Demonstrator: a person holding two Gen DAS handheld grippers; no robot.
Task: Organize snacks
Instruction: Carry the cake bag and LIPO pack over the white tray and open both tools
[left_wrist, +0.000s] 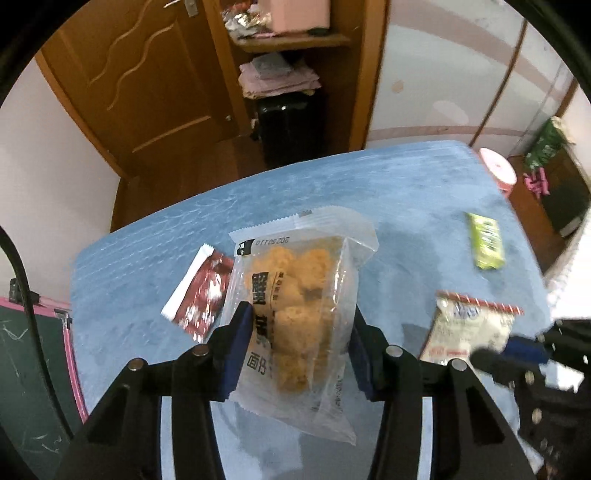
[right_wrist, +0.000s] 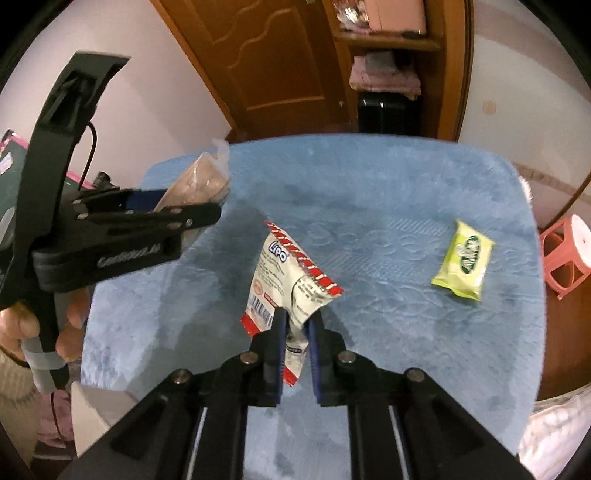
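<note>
Red sachet (left_wrist: 201, 295) lies flat on the blue cloth (left_wrist: 388, 192), far left. Left gripper (left_wrist: 295, 347) clamps clear pack of brown puffs (left_wrist: 299, 314), lifted off the cloth. Right gripper (right_wrist: 295, 325) pinches white-red Lipo packet (right_wrist: 291, 273), also raised. Green packet (right_wrist: 461, 266) on the cloth, far right.

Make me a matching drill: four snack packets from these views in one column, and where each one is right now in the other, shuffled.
Things:
1. clear bag of golden puffs
2. white Lipo packet
3. green packet
4. dark red packet

Places:
A. lying flat on the blue cloth, right side
B. clamped in the right tool
C. clamped in the left tool
D. lying on the cloth, left of the clear bag

Pairs: 1-C, 2-B, 3-A, 4-D
</note>
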